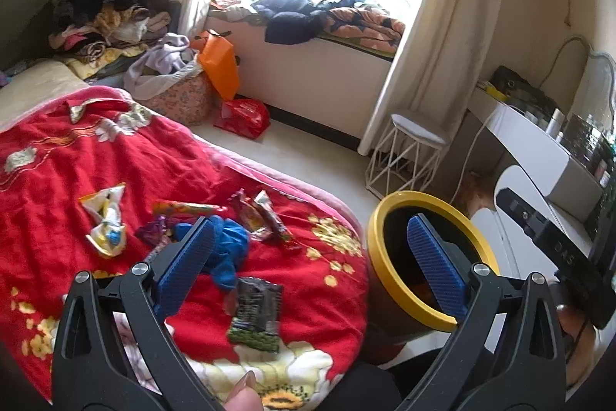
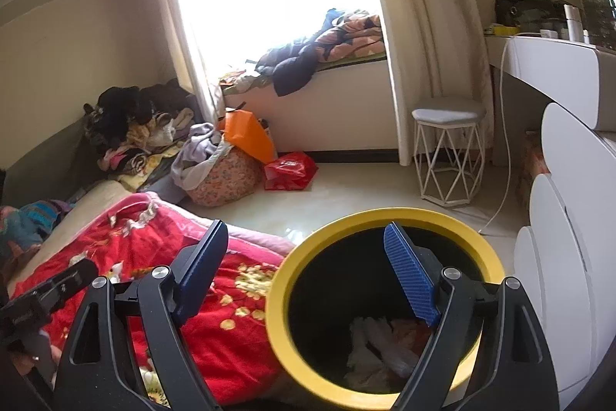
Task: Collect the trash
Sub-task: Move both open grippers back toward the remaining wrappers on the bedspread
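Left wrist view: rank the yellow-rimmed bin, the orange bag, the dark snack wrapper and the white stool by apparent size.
1. yellow-rimmed bin, though it is nearest
2. white stool
3. orange bag and dark snack wrapper: look alike; the wrapper is much nearer, so unranked

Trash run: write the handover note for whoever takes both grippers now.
Left gripper: open, empty, above the red blanket.
Right gripper: open, empty, at the bin.
Bin: beside the bed, yellow rim, crumpled white trash already inside.
Left to collect from the blanket: dark wrapper, blue scrap, yellow-white wrapper, a few small wrappers farther back.
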Tool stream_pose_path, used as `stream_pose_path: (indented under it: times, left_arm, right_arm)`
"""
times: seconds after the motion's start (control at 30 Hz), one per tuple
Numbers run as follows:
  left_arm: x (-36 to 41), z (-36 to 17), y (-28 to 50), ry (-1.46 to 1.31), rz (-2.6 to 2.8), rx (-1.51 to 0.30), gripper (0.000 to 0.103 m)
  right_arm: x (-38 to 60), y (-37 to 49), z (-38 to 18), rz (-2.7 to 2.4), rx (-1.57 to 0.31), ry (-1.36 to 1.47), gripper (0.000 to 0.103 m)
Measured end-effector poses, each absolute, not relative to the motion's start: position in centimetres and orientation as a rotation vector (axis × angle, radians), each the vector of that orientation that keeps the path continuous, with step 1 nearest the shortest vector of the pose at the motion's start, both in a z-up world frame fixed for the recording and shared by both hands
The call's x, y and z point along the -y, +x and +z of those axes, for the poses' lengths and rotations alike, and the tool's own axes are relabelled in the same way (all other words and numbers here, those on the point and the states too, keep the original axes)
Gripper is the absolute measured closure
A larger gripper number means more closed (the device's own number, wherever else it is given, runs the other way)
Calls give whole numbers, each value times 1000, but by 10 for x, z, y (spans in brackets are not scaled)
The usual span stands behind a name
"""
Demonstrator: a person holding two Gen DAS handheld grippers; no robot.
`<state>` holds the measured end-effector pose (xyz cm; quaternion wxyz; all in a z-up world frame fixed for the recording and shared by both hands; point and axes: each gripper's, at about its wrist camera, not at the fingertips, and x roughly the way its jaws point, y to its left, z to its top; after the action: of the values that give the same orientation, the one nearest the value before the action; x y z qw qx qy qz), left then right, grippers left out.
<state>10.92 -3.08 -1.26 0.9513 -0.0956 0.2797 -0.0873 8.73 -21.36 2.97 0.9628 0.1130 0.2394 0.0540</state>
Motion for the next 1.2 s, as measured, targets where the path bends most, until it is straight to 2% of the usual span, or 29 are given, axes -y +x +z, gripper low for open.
stream_pose_path:
  times: [0.1,0.9,1.2]
  left_arm:
    - [21,-10,109,-203,-157,-558,11]
    - [-49,-11,112,-276,-2,-530,11]
    - [-80,-27,116,-317,77,-557,11]
  right_arm:
    - [207,85,30,127,-484,225,19]
    - [121,78,20,329,-555,117,18]
    - [83,78,6,415,-623,64,18]
